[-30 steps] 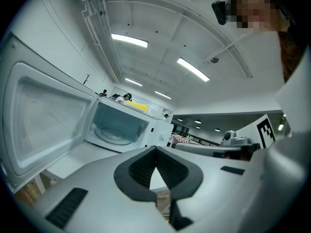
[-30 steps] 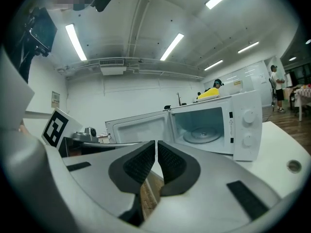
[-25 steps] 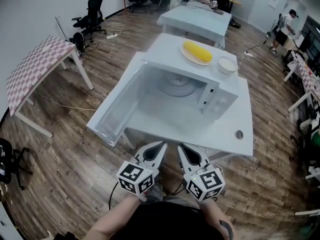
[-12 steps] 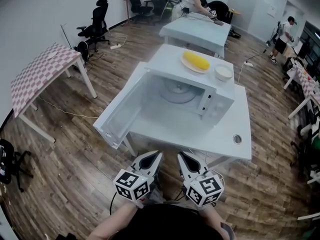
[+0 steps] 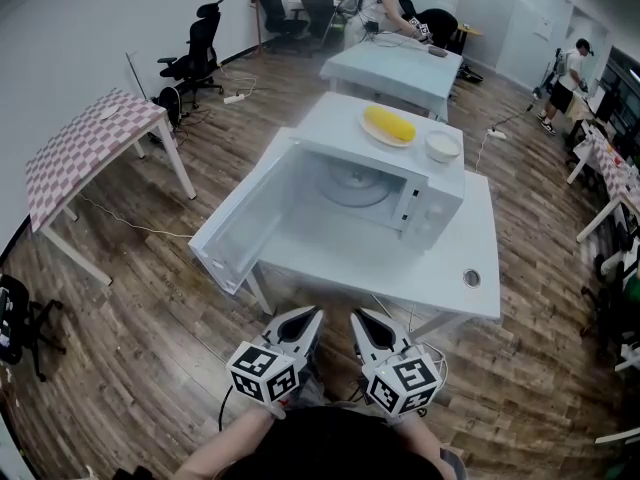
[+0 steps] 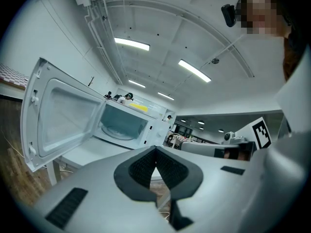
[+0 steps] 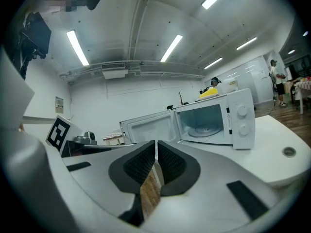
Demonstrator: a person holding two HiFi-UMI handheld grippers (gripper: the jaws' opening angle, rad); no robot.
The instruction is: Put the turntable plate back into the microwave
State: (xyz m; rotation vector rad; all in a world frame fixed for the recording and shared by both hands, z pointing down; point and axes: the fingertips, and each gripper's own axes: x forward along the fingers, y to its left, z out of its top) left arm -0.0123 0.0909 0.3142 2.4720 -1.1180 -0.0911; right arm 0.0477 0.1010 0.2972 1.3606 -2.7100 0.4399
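Observation:
The white microwave (image 5: 375,193) stands on a white table (image 5: 400,268) with its door (image 5: 235,223) swung open to the left. The glass turntable plate (image 5: 352,183) lies flat inside the cavity; it also shows in the left gripper view (image 6: 116,130) and the right gripper view (image 7: 206,129). My left gripper (image 5: 312,313) and right gripper (image 5: 358,314) hang side by side close to my body, off the table's near edge, well short of the microwave. Both are shut with nothing between the pads, as seen at the left gripper (image 6: 155,149) and the right gripper (image 7: 156,143).
On top of the microwave sit a plate with a yellow food item (image 5: 388,125) and a white bowl (image 5: 443,146). The table has a cable hole (image 5: 471,278) at its right front. A checkered table (image 5: 90,138) stands left, another white table (image 5: 395,63) behind, with office chairs and people beyond.
Both grippers have sunk slightly lower and closer to my body, and the view has drawn back a little from the microwave. The microwave, door and plate have not moved.

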